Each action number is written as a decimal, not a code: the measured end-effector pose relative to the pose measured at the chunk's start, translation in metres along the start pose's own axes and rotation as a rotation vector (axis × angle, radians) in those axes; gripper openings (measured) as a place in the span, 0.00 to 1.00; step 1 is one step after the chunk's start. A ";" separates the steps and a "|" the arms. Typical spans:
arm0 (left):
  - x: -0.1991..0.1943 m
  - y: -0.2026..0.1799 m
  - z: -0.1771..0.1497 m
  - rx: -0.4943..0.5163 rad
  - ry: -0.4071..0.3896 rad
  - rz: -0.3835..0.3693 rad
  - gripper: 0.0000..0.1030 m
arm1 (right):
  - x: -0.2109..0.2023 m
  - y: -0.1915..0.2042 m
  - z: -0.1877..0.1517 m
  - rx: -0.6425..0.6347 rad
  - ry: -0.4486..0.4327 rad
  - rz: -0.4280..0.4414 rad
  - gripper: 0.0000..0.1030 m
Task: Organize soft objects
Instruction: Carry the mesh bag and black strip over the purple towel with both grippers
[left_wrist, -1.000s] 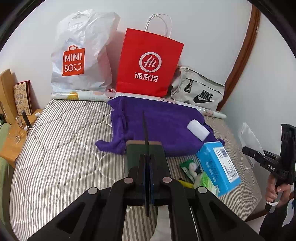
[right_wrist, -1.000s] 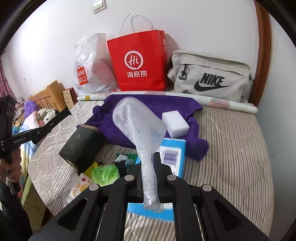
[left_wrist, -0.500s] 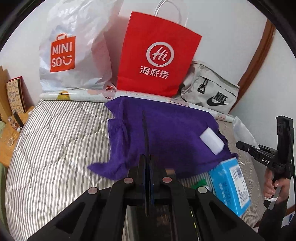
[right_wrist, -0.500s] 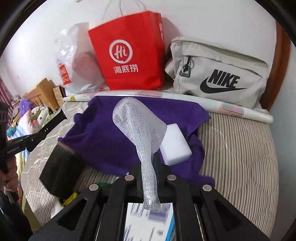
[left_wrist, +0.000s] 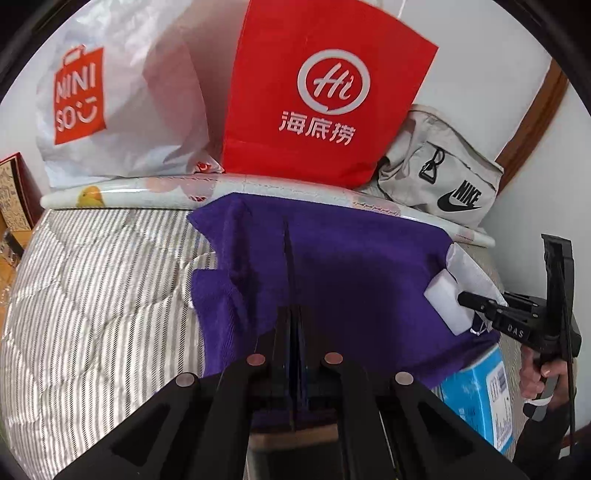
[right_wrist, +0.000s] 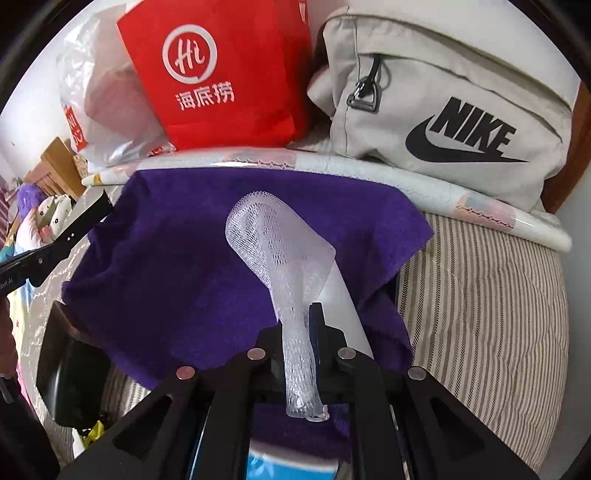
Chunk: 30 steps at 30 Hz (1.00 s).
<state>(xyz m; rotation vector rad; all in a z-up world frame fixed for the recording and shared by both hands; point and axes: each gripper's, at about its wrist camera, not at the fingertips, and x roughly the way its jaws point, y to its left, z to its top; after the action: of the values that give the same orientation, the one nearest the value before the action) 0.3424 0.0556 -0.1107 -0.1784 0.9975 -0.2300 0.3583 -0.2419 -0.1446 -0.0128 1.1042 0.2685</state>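
Right gripper: we have it clamped on the white foam net, above the purple towel.
Left gripper: jaws closed, gripping nothing we can see, over the towel.
Sponge: on the towel's right edge.

The blue box is mostly hidden behind the right gripper and purple towel.

White wall, brown wooden trim, striped quilted mattress, wooden furniture at left.
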 end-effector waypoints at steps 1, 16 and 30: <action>0.005 0.000 0.002 0.003 0.011 0.002 0.04 | 0.003 0.000 0.000 -0.001 0.009 -0.001 0.19; 0.040 -0.001 0.014 -0.001 0.091 0.018 0.20 | -0.003 0.005 -0.003 -0.074 -0.051 -0.066 0.66; 0.012 0.004 0.003 0.002 0.057 0.015 0.46 | 0.018 0.010 -0.002 -0.122 -0.023 -0.163 0.83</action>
<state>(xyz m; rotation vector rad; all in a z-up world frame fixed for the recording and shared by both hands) 0.3519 0.0559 -0.1199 -0.1637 1.0546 -0.2232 0.3616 -0.2293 -0.1603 -0.2075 1.0559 0.1886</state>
